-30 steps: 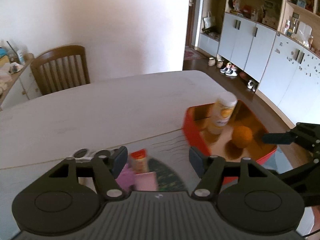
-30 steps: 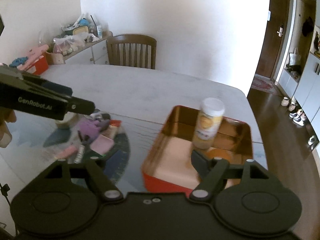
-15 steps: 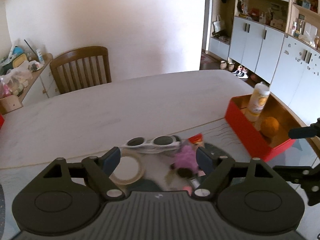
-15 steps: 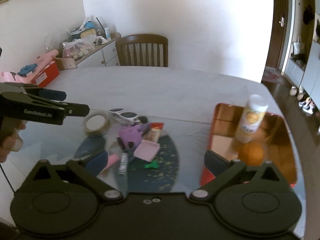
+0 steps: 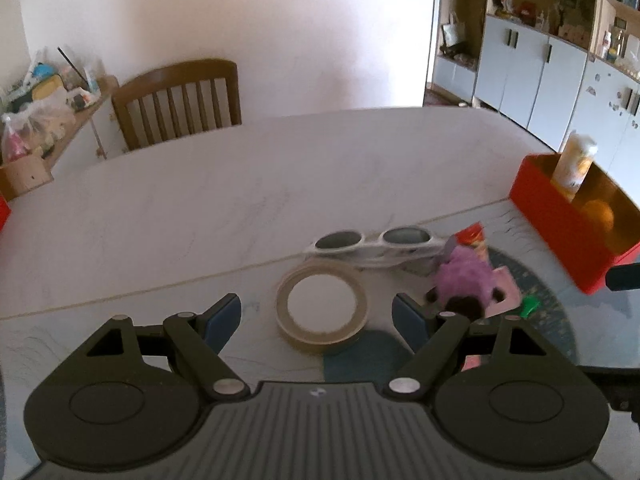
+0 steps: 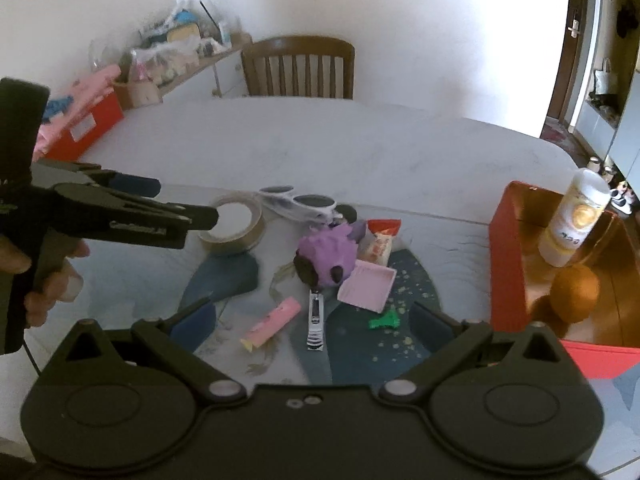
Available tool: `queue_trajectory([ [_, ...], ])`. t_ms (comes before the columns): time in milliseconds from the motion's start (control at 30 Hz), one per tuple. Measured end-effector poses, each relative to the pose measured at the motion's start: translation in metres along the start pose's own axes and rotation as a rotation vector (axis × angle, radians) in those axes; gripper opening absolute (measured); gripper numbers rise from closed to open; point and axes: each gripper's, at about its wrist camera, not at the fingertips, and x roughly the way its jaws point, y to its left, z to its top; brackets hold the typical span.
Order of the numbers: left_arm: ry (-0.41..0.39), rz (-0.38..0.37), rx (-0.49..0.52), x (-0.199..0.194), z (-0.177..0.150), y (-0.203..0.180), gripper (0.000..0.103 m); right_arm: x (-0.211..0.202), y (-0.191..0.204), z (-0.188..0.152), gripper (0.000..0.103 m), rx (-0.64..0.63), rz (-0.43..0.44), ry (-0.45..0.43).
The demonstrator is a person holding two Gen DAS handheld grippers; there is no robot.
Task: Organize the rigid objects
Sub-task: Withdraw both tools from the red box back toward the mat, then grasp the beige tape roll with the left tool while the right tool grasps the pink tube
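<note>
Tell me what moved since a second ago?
Both grippers swung left, away from the red box. The left gripper now frames the tape roll; the right gripper faces the pile of small things. Both stayed open and empty; the bottle and orange stayed boxed.

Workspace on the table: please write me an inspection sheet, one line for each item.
Surface: pale table with a glass sheet over its near part.
Job's things: tape roll, white sunglasses, purple toy, nail clipper, pink tray, pink tube, green clip and snack packet lie loose; bottle and orange are in the red box.
Clutter: nothing seen.
Grippers: left gripper open, the tape roll between its fingers; right gripper open, holding nothing.
Cables: nothing seen.
Surroundings: wooden chair, crowded sideboard, cabinets.
</note>
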Motion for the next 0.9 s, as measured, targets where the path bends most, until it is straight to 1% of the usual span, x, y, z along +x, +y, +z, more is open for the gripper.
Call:
queue_trajectory([
  [167,0.028,-0.002,-0.023,0.026,-0.007,0.011,0.083,0.027,0.011,0.001,0.102,0.002,-0.004,0.053],
  [233,0.024,-0.007,-0.023,0.033,-0.008,0.014,0.083,0.036,0.012,0.003,0.1,0.02,0.001,0.072],
  [333,0.016,-0.011,-0.015,0.041,-0.009,0.011,0.083,0.047,0.016,0.005,0.094,0.022,0.009,0.107],
  [400,0.009,-0.014,0.01,0.046,-0.01,0.007,0.083,0.054,0.02,0.004,0.086,0.016,0.031,0.13],
  [467,-0.019,-0.01,0.03,0.047,-0.011,0.003,0.084,0.06,0.025,0.004,0.081,0.012,0.046,0.151],
  [500,-0.021,-0.01,0.042,0.049,-0.011,0.001,0.085,0.063,0.026,0.003,0.077,0.011,0.055,0.16],
  [567,-0.026,-0.008,0.075,0.052,-0.013,-0.005,0.085,0.068,0.028,0.002,0.074,0.013,0.06,0.173],
  [600,-0.026,-0.007,0.09,0.054,-0.014,-0.007,0.085,0.071,0.028,0.002,0.07,0.013,0.066,0.183],
  [667,-0.024,-0.007,0.108,0.057,-0.016,-0.01,0.085,0.075,0.03,0.002,0.064,0.014,0.064,0.193],
  [733,-0.03,-0.006,0.104,0.058,-0.018,-0.011,0.085,0.078,0.03,0.002,0.058,0.016,0.063,0.205],
  [833,-0.036,0.005,0.089,0.061,-0.017,-0.01,0.085,0.08,0.03,0.003,0.052,0.019,0.051,0.199],
  [900,-0.04,0.003,0.081,0.062,-0.015,-0.009,0.085,0.081,0.03,0.004,0.042,0.027,0.055,0.196],
])
